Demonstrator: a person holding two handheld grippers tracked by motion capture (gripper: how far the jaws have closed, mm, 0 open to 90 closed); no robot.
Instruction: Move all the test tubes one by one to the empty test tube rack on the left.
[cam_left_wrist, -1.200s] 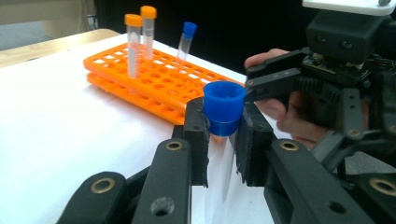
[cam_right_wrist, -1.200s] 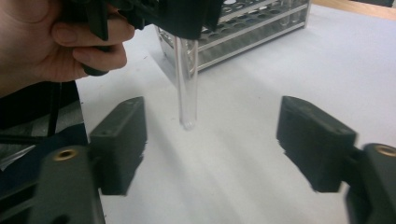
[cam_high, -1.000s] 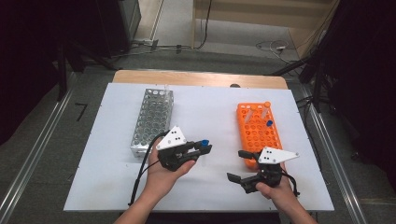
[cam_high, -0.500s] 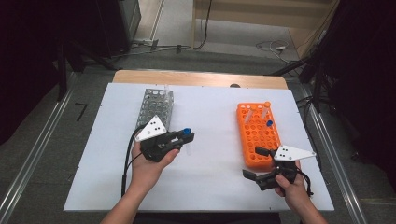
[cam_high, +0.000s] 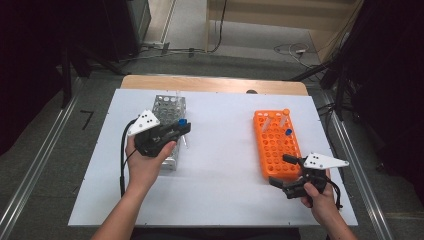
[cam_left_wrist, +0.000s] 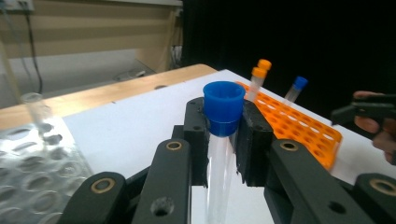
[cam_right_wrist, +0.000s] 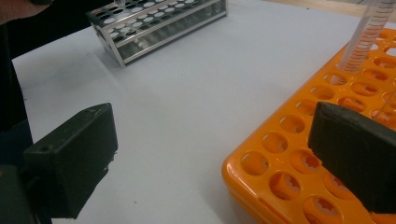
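Note:
My left gripper (cam_high: 180, 131) is shut on a clear tube with a blue cap (cam_high: 182, 122), held above the near right part of the metal rack (cam_high: 167, 107). In the left gripper view the tube (cam_left_wrist: 223, 107) stands upright between the pads (cam_left_wrist: 250, 140). At the near end of the orange rack (cam_high: 277, 145), my right gripper (cam_high: 281, 170) is open. Its jaws have just opened wider, and only white mat and the rack's corner (cam_right_wrist: 299, 154) lie between them. The orange rack holds two orange-capped tubes (cam_left_wrist: 260, 77) and a blue-capped one (cam_high: 288, 132).
A clear uncapped tube (cam_left_wrist: 35, 107) stands in the metal rack (cam_left_wrist: 37, 158). The racks sit on a white mat (cam_high: 220, 165) over a wooden table (cam_high: 215, 84). A graduated tube (cam_right_wrist: 364, 37) rises from the orange rack at the far right.
The left hand has carried the blue-capped tube left and away, from mid-mat to above the metal rack. The right hand has shifted right, to the orange rack's near corner.

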